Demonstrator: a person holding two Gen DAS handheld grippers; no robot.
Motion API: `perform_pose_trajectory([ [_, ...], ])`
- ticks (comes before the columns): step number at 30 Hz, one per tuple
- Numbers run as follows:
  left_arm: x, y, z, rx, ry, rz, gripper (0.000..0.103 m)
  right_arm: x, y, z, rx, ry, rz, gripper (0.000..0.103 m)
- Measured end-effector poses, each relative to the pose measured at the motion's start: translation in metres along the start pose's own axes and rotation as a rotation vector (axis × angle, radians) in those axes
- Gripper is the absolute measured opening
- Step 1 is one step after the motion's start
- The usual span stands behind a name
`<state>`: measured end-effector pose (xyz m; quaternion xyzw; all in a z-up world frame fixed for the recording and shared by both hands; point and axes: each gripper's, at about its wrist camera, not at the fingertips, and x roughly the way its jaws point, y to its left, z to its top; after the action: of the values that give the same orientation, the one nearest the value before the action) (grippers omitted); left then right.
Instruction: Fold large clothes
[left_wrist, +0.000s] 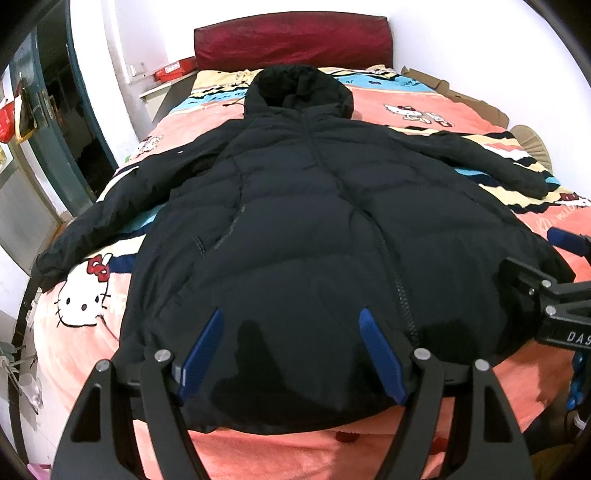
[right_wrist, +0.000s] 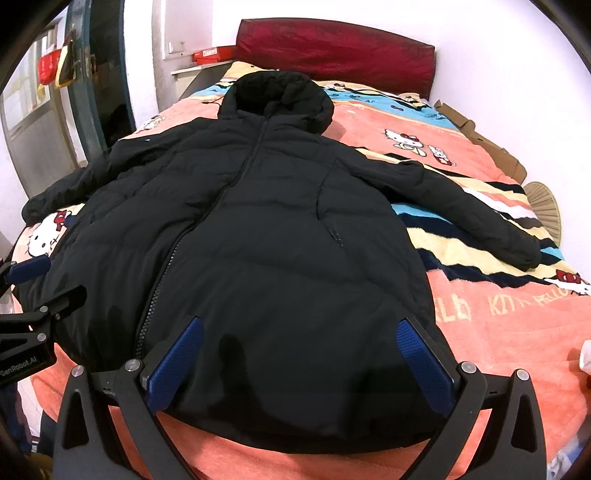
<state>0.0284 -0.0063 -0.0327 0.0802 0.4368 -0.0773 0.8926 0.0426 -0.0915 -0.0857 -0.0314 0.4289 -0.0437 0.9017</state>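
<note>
A large black hooded puffer jacket (left_wrist: 295, 221) lies flat, front up and zipped, on the bed, hood toward the headboard, both sleeves spread out to the sides. It also shows in the right wrist view (right_wrist: 258, 240). My left gripper (left_wrist: 291, 321) is open with blue pads, hovering over the jacket's hem left of the zipper. My right gripper (right_wrist: 299, 332) is open over the hem right of the zipper. The right gripper shows at the right edge of the left wrist view (left_wrist: 554, 266); the left gripper shows at the left edge of the right wrist view (right_wrist: 33, 280).
The bed is covered by a pink cartoon-cat blanket (left_wrist: 85, 295). A dark red headboard (left_wrist: 291, 40) is at the far end. A nightstand with a red box (left_wrist: 173, 70) and a door (left_wrist: 55, 122) are on the left. A cardboard box (right_wrist: 491, 147) and straw fan (right_wrist: 543, 206) lie at right.
</note>
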Motion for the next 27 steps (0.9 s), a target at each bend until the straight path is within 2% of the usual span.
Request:
perform_pose_trajectory([
  [7, 0.008, 0.011, 0.001, -0.003, 0.030, -0.012, 0.075, 0.000, 0.000, 0.003, 0.004, 0.015, -0.018, 0.102],
  [14, 0.012, 0.020, 0.000, -0.011, 0.020, -0.023, 0.075, 0.001, 0.001, 0.009, 0.014, 0.033, -0.036, 0.102],
  [27, 0.025, 0.061, -0.003, -0.106, 0.074, -0.002, 0.075, 0.013, 0.007, 0.016, 0.003, 0.060, -0.026, 0.102],
])
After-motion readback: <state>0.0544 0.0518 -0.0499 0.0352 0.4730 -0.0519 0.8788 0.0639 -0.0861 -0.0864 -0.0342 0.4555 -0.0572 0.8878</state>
